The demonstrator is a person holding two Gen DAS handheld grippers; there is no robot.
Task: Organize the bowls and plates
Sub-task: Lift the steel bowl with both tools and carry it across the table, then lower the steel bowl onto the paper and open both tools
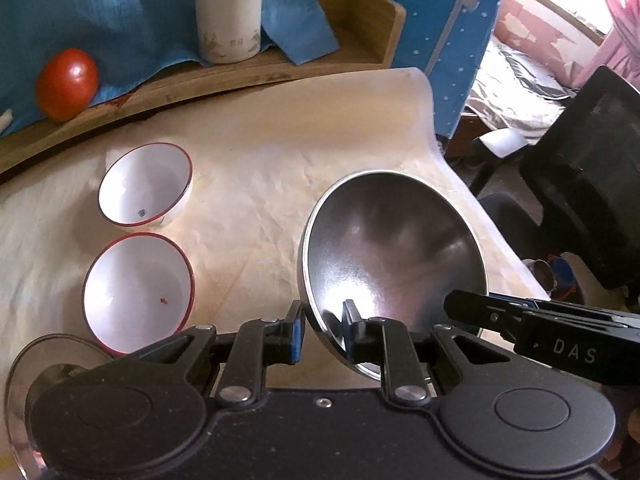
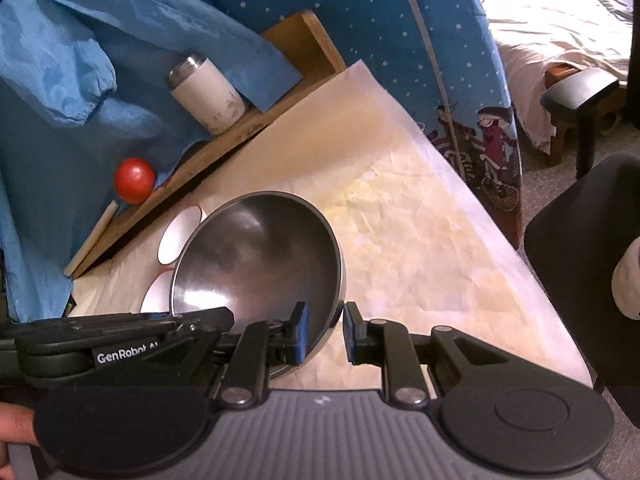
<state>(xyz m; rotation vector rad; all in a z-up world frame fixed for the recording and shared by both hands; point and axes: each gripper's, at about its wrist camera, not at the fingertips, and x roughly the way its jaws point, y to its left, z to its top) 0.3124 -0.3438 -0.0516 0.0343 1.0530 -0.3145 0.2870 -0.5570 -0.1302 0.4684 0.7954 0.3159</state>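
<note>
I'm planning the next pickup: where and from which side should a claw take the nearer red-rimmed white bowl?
Grip the nearer white bowl by its thin rim, one finger inside and one outside, coming from above on the side facing the steel bowl. It sits upright and open, and its wall looks too wide to span. The second white bowl crowds the far side.

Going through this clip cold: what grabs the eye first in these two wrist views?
The tilted, shiny stainless steel bowl dominates, its rim pinched from both sides by the left gripper and the right gripper above the cream paper-covered table. Beside it sit two white bowls with red rims, and a red tomato glows against the blue cloth at the back.
</note>
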